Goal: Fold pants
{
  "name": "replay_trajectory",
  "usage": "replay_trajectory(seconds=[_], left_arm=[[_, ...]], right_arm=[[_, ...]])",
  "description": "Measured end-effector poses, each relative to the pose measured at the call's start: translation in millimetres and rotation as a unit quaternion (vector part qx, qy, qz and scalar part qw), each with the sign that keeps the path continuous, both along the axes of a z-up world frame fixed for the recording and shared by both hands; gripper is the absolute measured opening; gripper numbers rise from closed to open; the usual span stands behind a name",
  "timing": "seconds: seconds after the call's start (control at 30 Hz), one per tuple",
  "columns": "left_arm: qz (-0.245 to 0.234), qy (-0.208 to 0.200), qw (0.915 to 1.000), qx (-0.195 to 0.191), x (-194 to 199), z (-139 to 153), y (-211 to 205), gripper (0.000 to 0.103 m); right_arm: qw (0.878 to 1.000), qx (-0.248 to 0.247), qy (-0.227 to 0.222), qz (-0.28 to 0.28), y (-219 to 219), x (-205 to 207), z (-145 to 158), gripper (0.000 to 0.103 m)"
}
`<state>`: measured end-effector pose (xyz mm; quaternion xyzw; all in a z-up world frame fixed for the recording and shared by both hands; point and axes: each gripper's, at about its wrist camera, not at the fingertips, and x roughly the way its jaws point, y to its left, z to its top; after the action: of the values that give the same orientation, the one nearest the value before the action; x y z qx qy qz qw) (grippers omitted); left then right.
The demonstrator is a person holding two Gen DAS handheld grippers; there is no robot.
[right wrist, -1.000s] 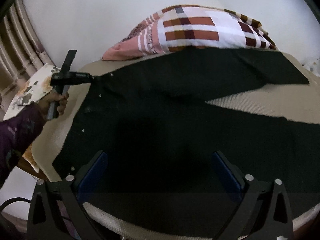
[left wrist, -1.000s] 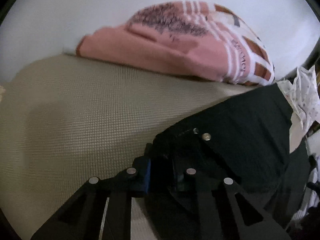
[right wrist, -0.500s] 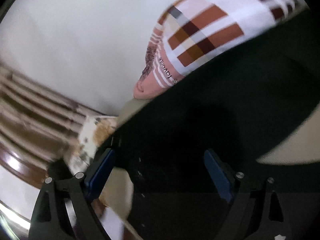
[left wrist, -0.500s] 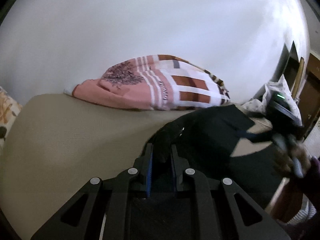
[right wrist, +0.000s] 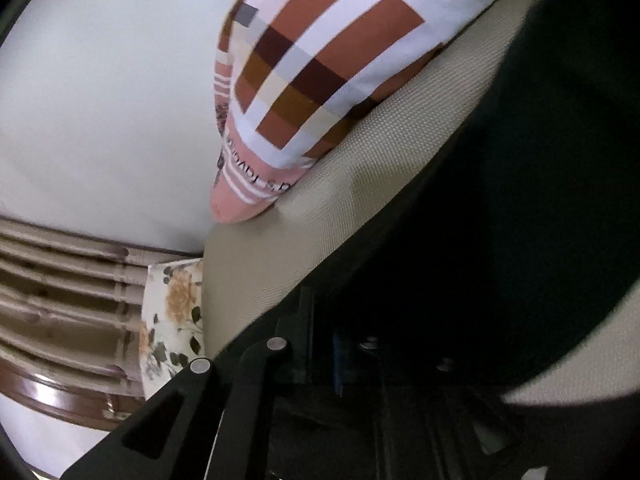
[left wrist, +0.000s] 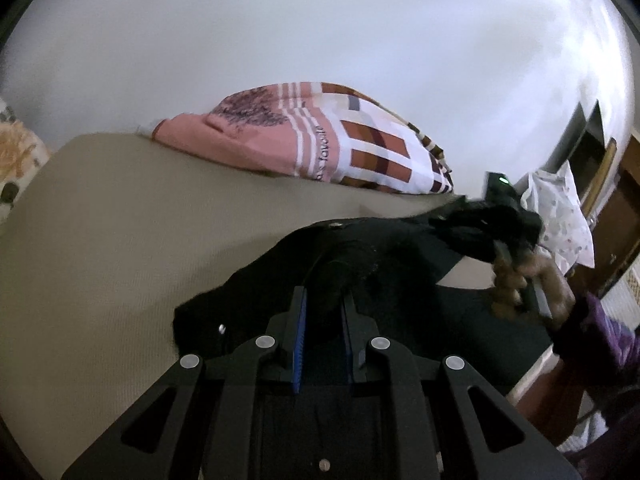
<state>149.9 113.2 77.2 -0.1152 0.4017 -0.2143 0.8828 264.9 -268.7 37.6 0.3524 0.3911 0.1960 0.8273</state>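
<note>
Two grippers, both clamped on the black pants (left wrist: pixel 380 264), which lie bunched on the beige bed surface (left wrist: pixel 120 240).

Left wrist view, left to right: floral fabric at far left edge (left wrist: pixel 16 160), then bare beige bed, pink and checked pillow (left wrist: pixel 320 136) at the back against the white wall (left wrist: pixel 320 20). Left gripper (left wrist: pixel 323 308) points forward and down; blue pad on its left finger (left wrist: pixel 300 344), jaws closed on a raised ridge of the black cloth, fabric pinched between the pads. Pants spread from the jaws toward the right. Further right, the person's right hand (left wrist: pixel 524 280) wraps the handle of the right gripper, purple sleeve (left wrist: pixel 600 332) at the wrist. That gripper's tip is buried in a gathered bunch of black cloth, held up off the bed. White speckled bag (left wrist: pixel 560 208) behind it.

Right wrist view is rolled, blurry: wooden slatted headboard (right wrist: pixel 60 300) at left, floral cloth beside it, pillow upper middle, bed running diagonally. Right gripper (right wrist: pixel 340 344) has just been closing; fingers drawn together with dark pants fabric between and over them, detail too dark to read. Pants fill the right half of this view.
</note>
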Motion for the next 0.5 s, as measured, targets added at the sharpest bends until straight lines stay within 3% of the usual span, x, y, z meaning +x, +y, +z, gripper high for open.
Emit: replay_trajectory(seconds=[0.1,0.23,0.5], left_arm=[[0.009,0.013,0.9999,0.001,-13,0,15,0.015],[0.022,0.036,0.9991,0.008,-34,-5,24,0.016],[0.047,0.106,0.9929,0.024,-86,-44,32,0.016]], right_arm=[[0.999,-0.021,-0.023,0.011,7,-36,2,0.008],[1.0,-0.015,-0.018,0.018,10,-86,-13,0.008],[0.999,0.004,0.047,0.019,22,-162,-80,0.008]])
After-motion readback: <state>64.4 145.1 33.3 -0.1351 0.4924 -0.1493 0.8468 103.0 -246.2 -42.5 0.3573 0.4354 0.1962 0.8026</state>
